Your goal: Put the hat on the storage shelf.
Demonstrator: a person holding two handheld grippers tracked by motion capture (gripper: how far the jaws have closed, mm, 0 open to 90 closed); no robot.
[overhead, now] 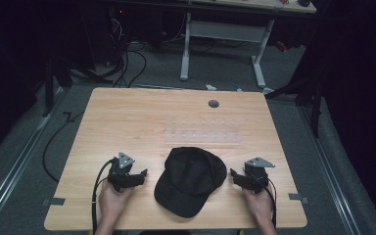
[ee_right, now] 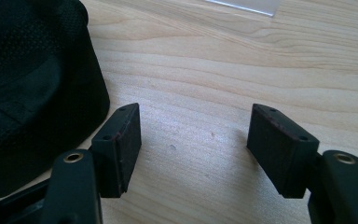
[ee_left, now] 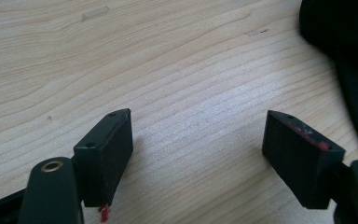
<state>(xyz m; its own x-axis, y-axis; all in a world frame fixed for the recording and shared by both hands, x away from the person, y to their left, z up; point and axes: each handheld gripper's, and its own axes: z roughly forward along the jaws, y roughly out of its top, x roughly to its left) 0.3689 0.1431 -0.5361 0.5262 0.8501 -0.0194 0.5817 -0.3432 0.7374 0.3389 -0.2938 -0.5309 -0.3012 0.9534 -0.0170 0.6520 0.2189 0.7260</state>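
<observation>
Both grippers, left gripper at nine o'clock and right gripper at three, flank the black cap with jaws spread empty, seemingly the approach; next each must close on its edge.

Light wood-grain table, rounded corners, standing on grey floor. 1 black cap lies near the middle of the near edge, brim toward that edge. 1 clear flat plastic sheet lies at the centre, just beyond the cap. 1 round grey grommet sits in the surface near the far edge.
</observation>
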